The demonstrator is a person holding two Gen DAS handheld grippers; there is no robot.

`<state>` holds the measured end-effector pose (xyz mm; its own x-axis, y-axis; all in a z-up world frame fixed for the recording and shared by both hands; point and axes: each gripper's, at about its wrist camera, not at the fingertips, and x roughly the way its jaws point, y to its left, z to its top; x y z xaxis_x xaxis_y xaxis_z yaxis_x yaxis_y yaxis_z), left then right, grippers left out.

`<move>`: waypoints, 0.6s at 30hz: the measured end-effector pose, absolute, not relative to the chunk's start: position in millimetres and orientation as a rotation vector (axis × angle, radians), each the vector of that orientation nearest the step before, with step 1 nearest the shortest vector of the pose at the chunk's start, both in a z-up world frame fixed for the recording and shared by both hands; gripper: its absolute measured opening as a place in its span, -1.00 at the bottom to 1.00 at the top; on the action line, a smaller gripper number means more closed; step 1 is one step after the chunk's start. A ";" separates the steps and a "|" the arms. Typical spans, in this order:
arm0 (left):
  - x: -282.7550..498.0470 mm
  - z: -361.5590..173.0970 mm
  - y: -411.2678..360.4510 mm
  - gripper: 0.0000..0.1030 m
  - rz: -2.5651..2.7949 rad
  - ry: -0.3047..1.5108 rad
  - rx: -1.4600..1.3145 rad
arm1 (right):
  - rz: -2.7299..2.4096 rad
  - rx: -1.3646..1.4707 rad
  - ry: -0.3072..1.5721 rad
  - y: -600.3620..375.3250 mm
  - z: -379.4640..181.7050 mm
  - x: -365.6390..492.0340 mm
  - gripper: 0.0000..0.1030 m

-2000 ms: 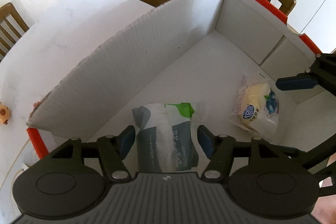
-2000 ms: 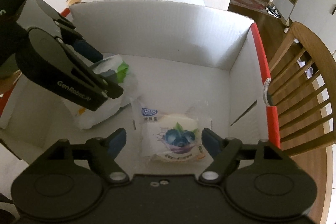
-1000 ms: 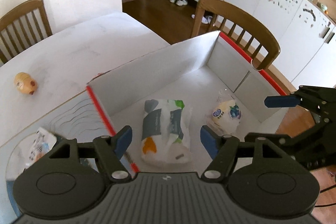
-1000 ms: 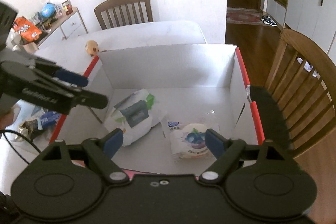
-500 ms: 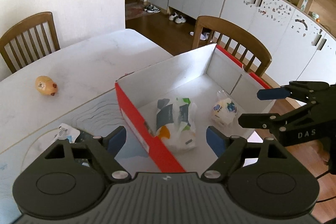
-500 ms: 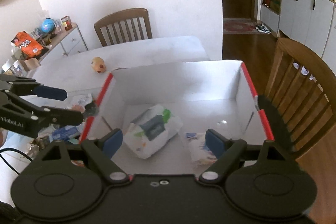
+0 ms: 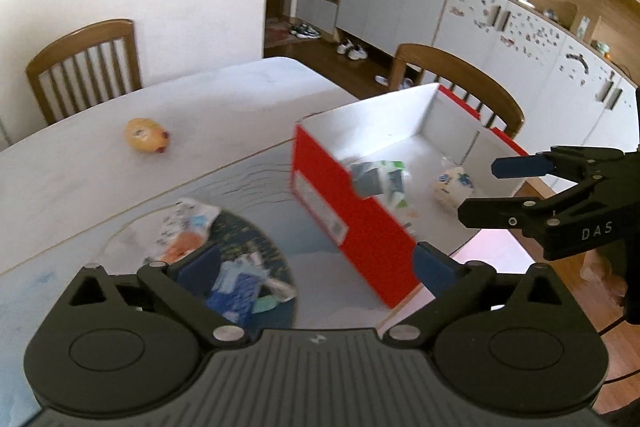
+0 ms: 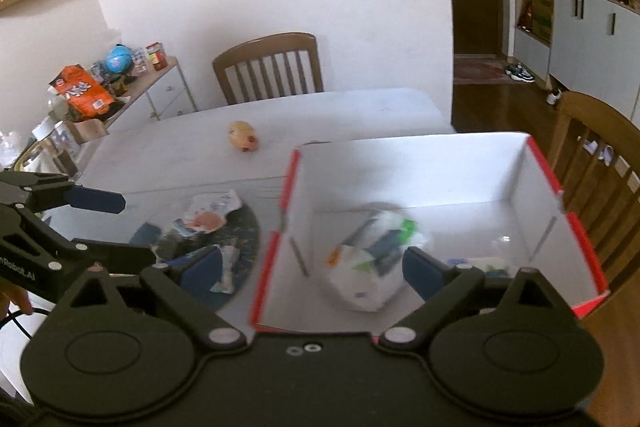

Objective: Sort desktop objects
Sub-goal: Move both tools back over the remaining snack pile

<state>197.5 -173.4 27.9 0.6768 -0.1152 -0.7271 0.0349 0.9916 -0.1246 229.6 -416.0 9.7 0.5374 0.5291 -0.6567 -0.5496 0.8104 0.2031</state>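
— While we hold both tools above the tabletop (image 7: 224,95), what do we see of the left hand-held gripper (image 7: 316,265)?

— We see its blue fingers (image 7: 434,267) spread wide with nothing between them. Our right hand-held gripper (image 8: 312,267) is the same: fingers parted, empty, raised over the near wall of the red box (image 8: 560,187).

— Where are the sorted things?

— Inside the red box, on its white floor. We make out a white bag with grey and green print (image 8: 372,259) lying toward the box's left side, and a small wrapped bun with a blueberry picture (image 7: 452,183) just beside it, toward the right wall. Both are blurred, so we cannot read the labels.

— And outside the box?

— Left of the box, on a dark round mat (image 8: 236,239), we see a loose heap of packets (image 8: 208,219): one pale with an orange patch, others blue and white. We cannot tell them apart any better. Beyond the box, well apart from it, a small yellow toy (image 8: 243,137) lies alone on the bare white surface.

— What surrounds it all?

— A wooden chair (image 8: 268,67) stands at the far edge past the box, and another (image 8: 592,155) is right of the box.
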 end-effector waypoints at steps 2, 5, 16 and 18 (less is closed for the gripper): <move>187.6 27.0 -161.6 0.99 -0.080 0.811 -0.124 | 0.649 -0.032 0.772 -405.0 10.5 224.1 0.89; 173.6 25.6 -145.7 0.99 -0.057 0.790 -0.148 | 0.656 -0.036 0.773 -389.3 10.2 217.1 0.89; 135.2 12.4 -95.4 0.99 0.064 0.785 -0.192 | 0.676 -0.021 0.750 -341.2 8.9 197.6 0.98; 128.9 5.9 -87.6 0.99 0.075 0.802 -0.198 | 0.680 -0.027 0.751 -332.8 6.3 195.8 0.99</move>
<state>128.9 -87.6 5.9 0.6935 -0.0084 -0.7204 -0.1413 0.9789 -0.1475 195.8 -332.8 6.3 0.5293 0.5604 -0.6371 -0.5792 0.7873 0.2113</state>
